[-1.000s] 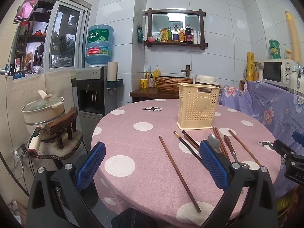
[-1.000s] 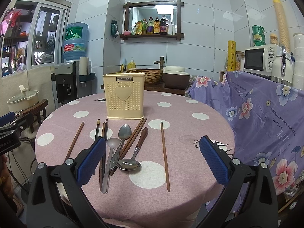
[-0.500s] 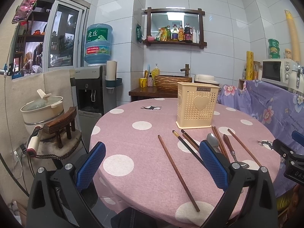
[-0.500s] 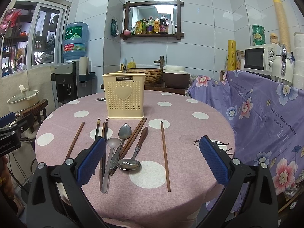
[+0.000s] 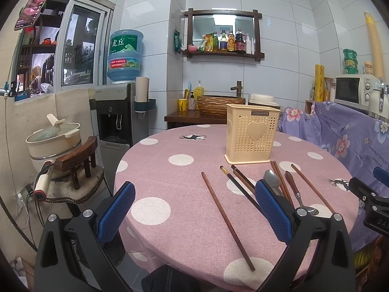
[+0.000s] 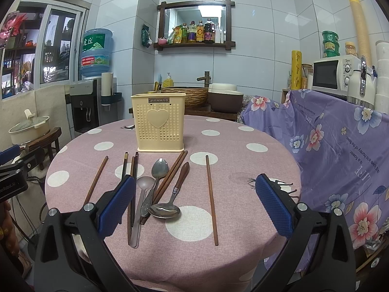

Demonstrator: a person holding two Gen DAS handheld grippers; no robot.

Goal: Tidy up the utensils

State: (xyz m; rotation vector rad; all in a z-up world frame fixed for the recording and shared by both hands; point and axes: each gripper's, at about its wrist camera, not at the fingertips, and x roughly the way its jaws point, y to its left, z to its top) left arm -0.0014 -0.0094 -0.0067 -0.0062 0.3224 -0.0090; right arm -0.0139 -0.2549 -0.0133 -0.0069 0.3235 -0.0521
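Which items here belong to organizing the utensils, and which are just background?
Job items:
- yellow utensil holder
- chopsticks
- metal spoons
- wooden-handled spoon

Background:
- water dispenser
- microwave
- lidded pot
- bottle shelf

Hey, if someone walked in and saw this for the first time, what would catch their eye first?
Probably the cream utensil holder with its raised heart, standing upright on the pink polka-dot tablecloth. Right in front of it lies a scatter of chopsticks and spoons, none yet in the holder. Framing the view, the right gripper hangs with its blue-padded jaws wide open and empty, as does the left gripper.
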